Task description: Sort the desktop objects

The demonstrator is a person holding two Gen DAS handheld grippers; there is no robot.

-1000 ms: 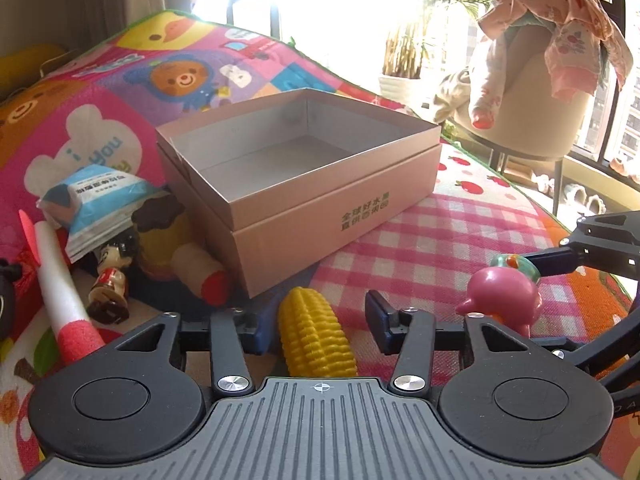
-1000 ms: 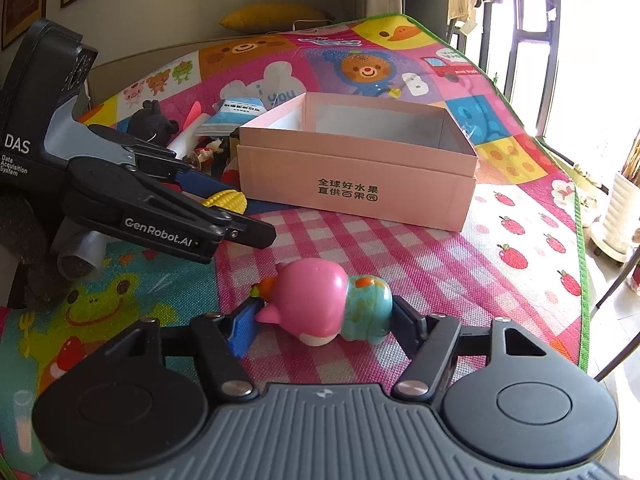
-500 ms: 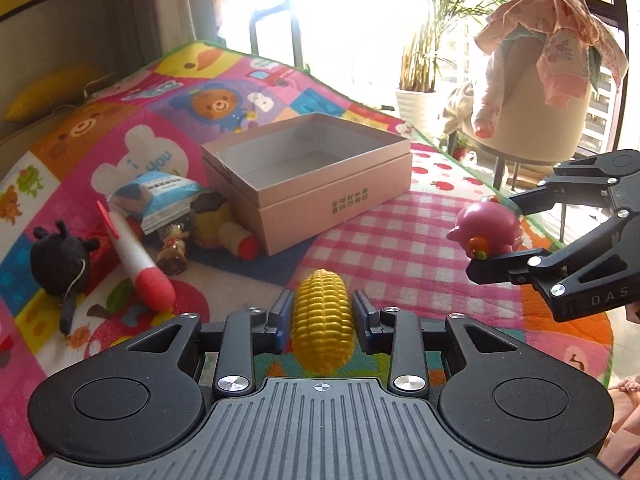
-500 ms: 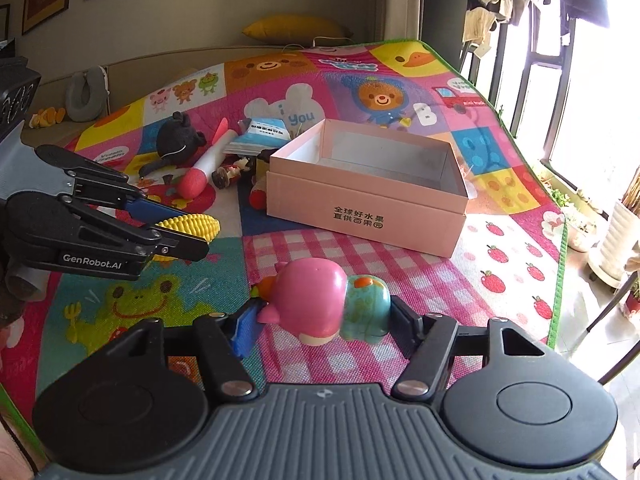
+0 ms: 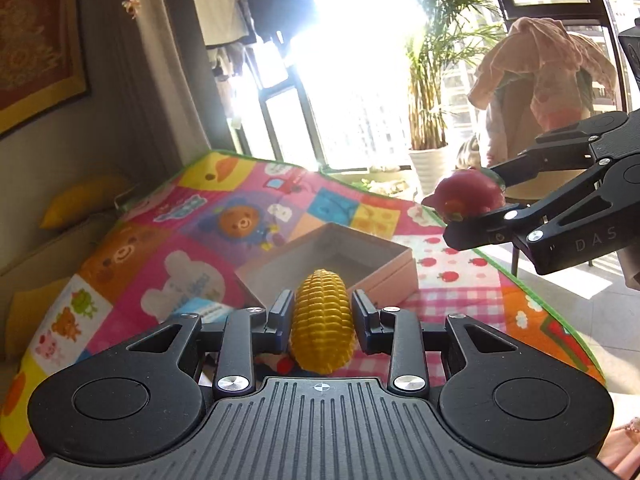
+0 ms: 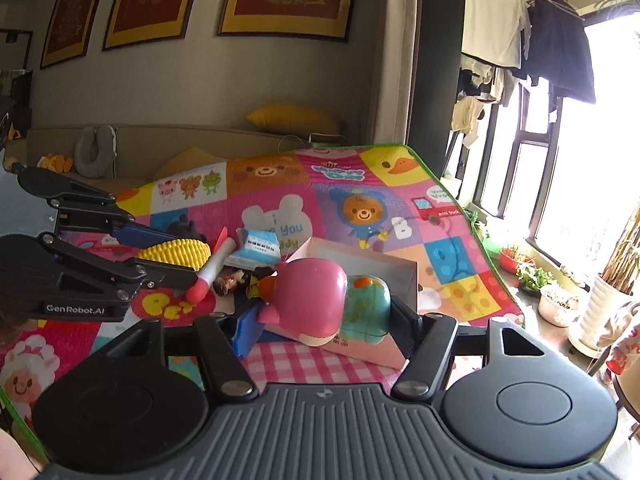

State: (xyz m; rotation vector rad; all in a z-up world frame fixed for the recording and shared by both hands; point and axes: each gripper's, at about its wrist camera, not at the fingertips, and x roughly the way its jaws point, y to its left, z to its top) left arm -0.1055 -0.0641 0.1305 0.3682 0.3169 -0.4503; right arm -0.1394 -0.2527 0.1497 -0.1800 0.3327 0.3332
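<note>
A yellow toy corn cob (image 5: pixel 322 320) is clamped in my left gripper (image 5: pixel 322 314), held well above the colourful play mat (image 5: pixel 160 216). Behind and below the cob lies the open pink cardboard box (image 5: pixel 384 258), empty as far as it shows. My right gripper (image 6: pixel 324 312) is shut on a pink and teal toy figure (image 6: pixel 320 300), also lifted, with the pink box (image 6: pixel 400 276) partly hidden behind it. In the left wrist view the right gripper (image 5: pixel 476 196) hangs at the right with the pink toy (image 5: pixel 466 194). In the right wrist view the left gripper (image 6: pixel 176 258) holds the corn (image 6: pixel 176 252) at the left.
Left of the box on the mat (image 6: pixel 360 184) lie a red and white marker toy (image 6: pixel 212 268), a blue snack packet (image 6: pixel 258 246), a small doll (image 6: pixel 230 280) and a black plush (image 6: pixel 186 228). A cloth-draped chair (image 5: pixel 540 92) and potted plants (image 6: pixel 560 300) stand past the mat's right edge.
My left gripper shut on the corn cob and lifted it off the mat. The right gripper rose as well, still holding the pink toy. Both views now tilt up toward the room.
</note>
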